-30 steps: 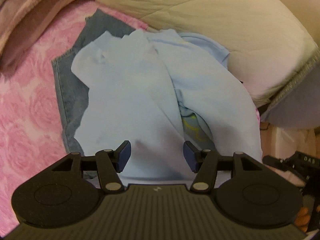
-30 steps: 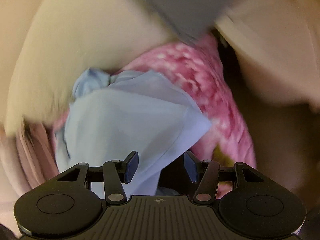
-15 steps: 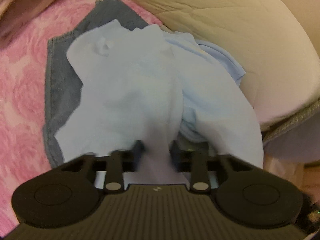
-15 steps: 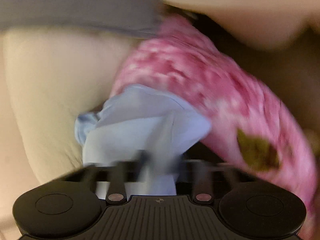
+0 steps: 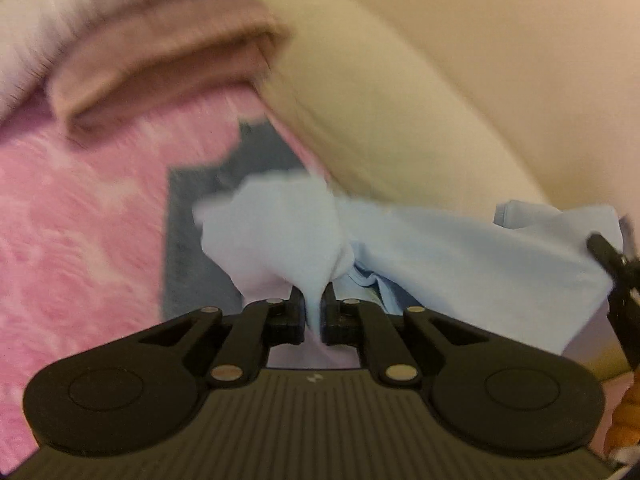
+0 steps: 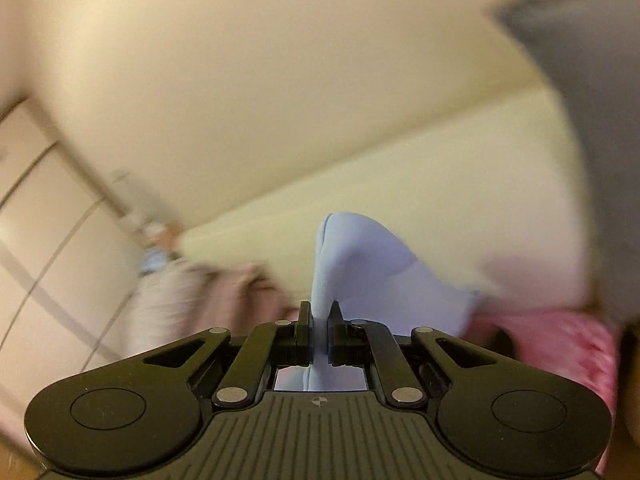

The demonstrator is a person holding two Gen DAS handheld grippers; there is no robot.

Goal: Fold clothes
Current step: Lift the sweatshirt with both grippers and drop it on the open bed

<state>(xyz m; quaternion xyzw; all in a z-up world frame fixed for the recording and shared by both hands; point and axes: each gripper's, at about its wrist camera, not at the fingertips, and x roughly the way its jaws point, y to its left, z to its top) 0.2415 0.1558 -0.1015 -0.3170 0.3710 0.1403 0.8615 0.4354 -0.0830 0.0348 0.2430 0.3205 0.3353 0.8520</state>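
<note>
A light blue shirt (image 5: 440,248) hangs stretched between my two grippers above the pink bedspread (image 5: 80,220). My left gripper (image 5: 313,312) is shut on a bunched fold of the shirt. My right gripper (image 6: 319,330) is shut on another fold of the same shirt (image 6: 360,268), and its black finger shows at the right edge of the left wrist view (image 5: 612,264). A pair of blue jeans (image 5: 192,240) lies flat on the bedspread under the shirt.
A large cream duvet (image 5: 400,120) bulges behind the shirt. A folded pink-brown blanket (image 5: 160,60) lies at the far left. The right wrist view shows a cream wall (image 6: 240,80), a grey cushion (image 6: 580,80) and pale cupboard doors (image 6: 40,240).
Both grippers have shut on the light blue shirt and lifted it off the jeans. The shirt now spans between them, and both views have tilted upward.
</note>
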